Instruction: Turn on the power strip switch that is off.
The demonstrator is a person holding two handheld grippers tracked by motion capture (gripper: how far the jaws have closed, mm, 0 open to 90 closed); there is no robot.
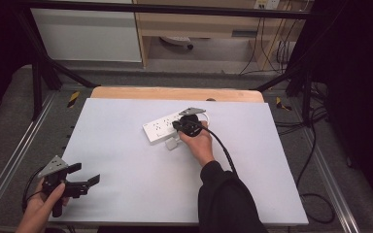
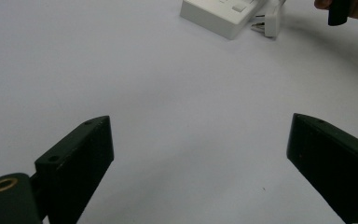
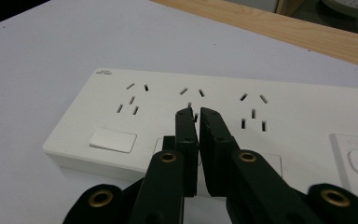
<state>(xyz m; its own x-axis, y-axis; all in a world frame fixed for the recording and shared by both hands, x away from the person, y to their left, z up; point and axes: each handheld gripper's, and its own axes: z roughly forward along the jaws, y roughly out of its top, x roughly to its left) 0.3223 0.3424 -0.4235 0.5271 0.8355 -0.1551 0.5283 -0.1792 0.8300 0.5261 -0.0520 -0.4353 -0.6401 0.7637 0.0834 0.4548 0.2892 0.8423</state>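
White rectangular plastic power strip (image 1: 169, 127) lying flat near centre of high view, on pale grey-white table (image 1: 126, 165), long side running diagonally; three socket groups and flat rocker buttons facing up in right gripper view (image 3: 223, 116). Small white plug adapter (image 1: 172, 143) resting just beside strip's near edge, prongs visible in upper right of left gripper view (image 2: 266, 21).

Right gripper (image 1: 182, 125) hovering over strip's near side, middle of frame. Jaws drawn together, a thin slit left between them, nothing caught there. Tips (image 3: 196, 116) pointed at middle socket group, just above the button row; contact with strip surface not possible to tell from this angle.

Left gripper (image 1: 85, 182) parked at lower left of high view, near table's edge, well apart from strip. Jaws standing wide apart in its own view (image 2: 200, 154), bare table between them.

Judgement on step in hand: closed tips look set to press or nudge something on the strip, likely a rocker button below the middle sockets. To do well: keep jaws together to form one firm point, come down square on button's flat face, not its edge, to avoid sliding off. Press gently; strip unanchored, may skate across smooth table. Bracing far end with left gripper worth considering. Watch adapter close by, easily knocked.
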